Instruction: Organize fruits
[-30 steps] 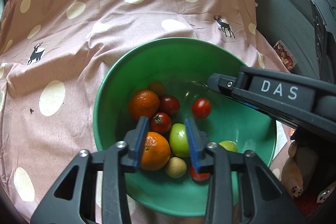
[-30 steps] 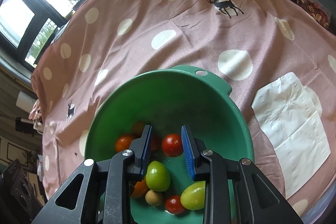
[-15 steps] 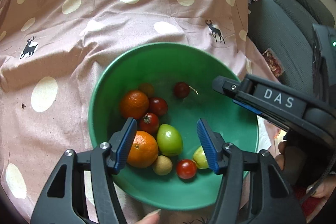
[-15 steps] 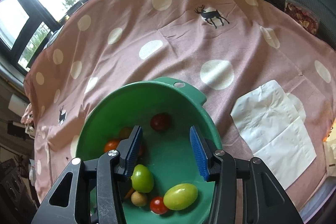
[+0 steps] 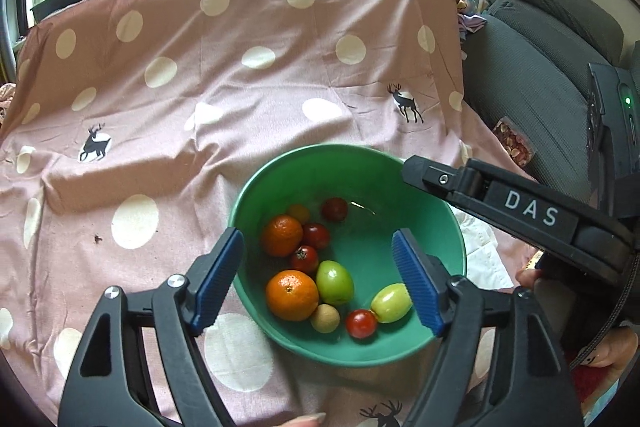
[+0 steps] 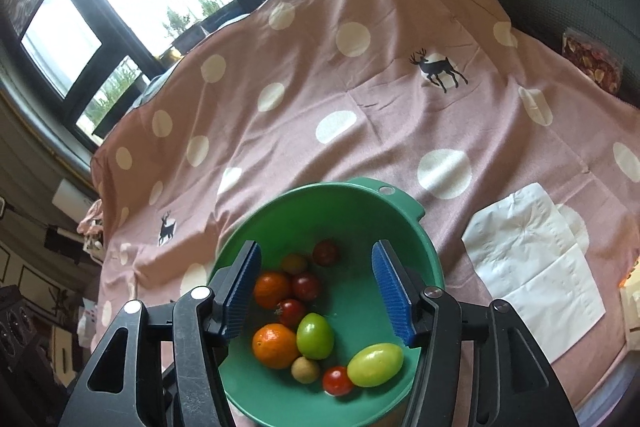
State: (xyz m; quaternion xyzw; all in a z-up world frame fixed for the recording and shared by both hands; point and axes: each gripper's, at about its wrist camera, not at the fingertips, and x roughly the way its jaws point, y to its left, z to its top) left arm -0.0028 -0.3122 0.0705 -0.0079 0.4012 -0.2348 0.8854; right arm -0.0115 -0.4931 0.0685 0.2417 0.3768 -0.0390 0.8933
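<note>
Since a second ago both my grippers have pulled back and spread from narrow to wide, empty. The green bowl on the dotted cloth holds oranges, tomatoes and green fruits. It sits below and between my left gripper's fingers and my right gripper's fingers, untouched.

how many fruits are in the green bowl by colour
orange: 2
red: 4
green: 2
small brownish round fruit: 1
small yellow-orange fruit: 1
total: 10, all in the green bowl
</note>
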